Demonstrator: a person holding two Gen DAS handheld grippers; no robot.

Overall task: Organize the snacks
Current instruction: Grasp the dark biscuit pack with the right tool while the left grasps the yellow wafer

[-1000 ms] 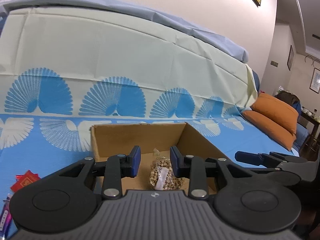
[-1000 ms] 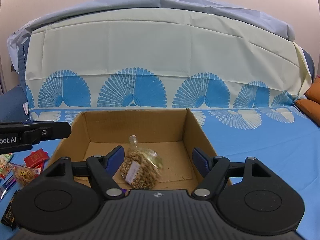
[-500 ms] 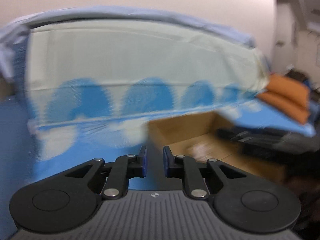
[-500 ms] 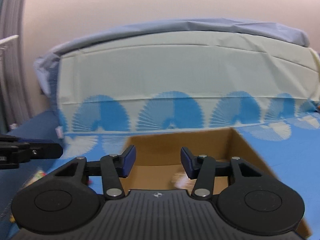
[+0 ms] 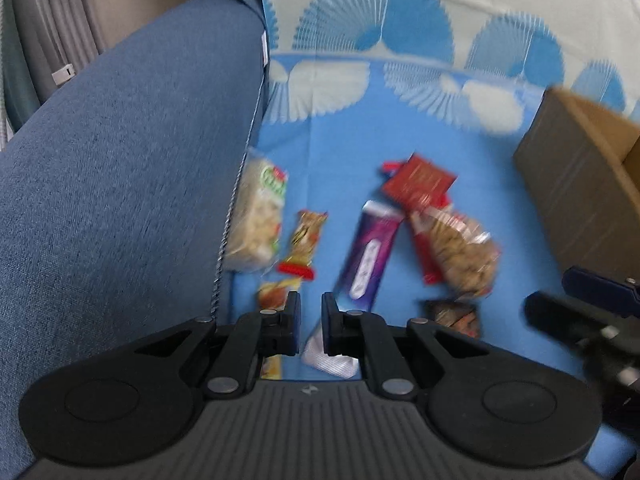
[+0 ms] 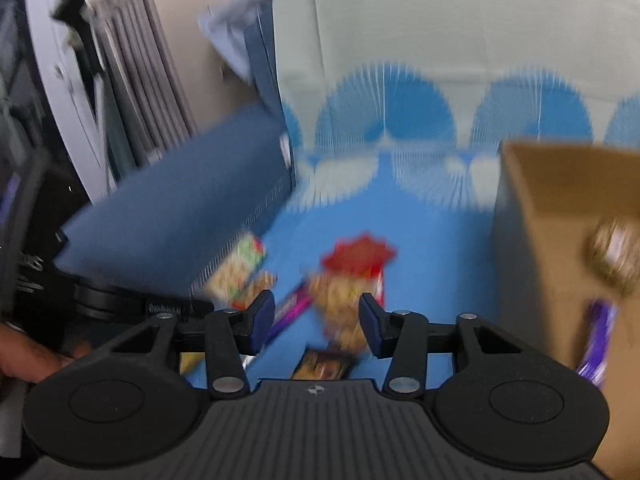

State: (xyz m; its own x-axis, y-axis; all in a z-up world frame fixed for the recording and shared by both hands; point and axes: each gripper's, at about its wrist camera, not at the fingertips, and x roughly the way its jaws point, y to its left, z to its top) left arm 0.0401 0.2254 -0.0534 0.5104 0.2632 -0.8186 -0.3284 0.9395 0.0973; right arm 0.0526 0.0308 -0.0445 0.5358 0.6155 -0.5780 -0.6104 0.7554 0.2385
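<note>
Several snack packs lie on the blue sheet: a purple bar (image 5: 370,254), a red packet (image 5: 418,180), a clear bag of nuts (image 5: 462,252), a pale bag of crackers (image 5: 258,220) and a small orange bar (image 5: 304,242). My left gripper (image 5: 311,322) hovers just above them, its jaws a narrow gap apart and empty. My right gripper (image 6: 317,322) is open and empty over the nut bag (image 6: 340,304). The cardboard box (image 5: 580,184) stands at the right; in the blurred right wrist view the box (image 6: 560,240) holds a nut bag (image 6: 614,256) and a purple pack (image 6: 596,344).
A dark blue sofa arm (image 5: 120,168) borders the snacks on the left. The fan-patterned cover (image 5: 400,20) hangs behind. A small dark packet (image 5: 454,316) lies near the front. The right gripper's fingers (image 5: 592,304) show at the right edge of the left wrist view.
Both grippers swung left from over the box to over the loose snacks. The left jaws narrowed from wide to a small gap. The right jaws narrowed somewhat.
</note>
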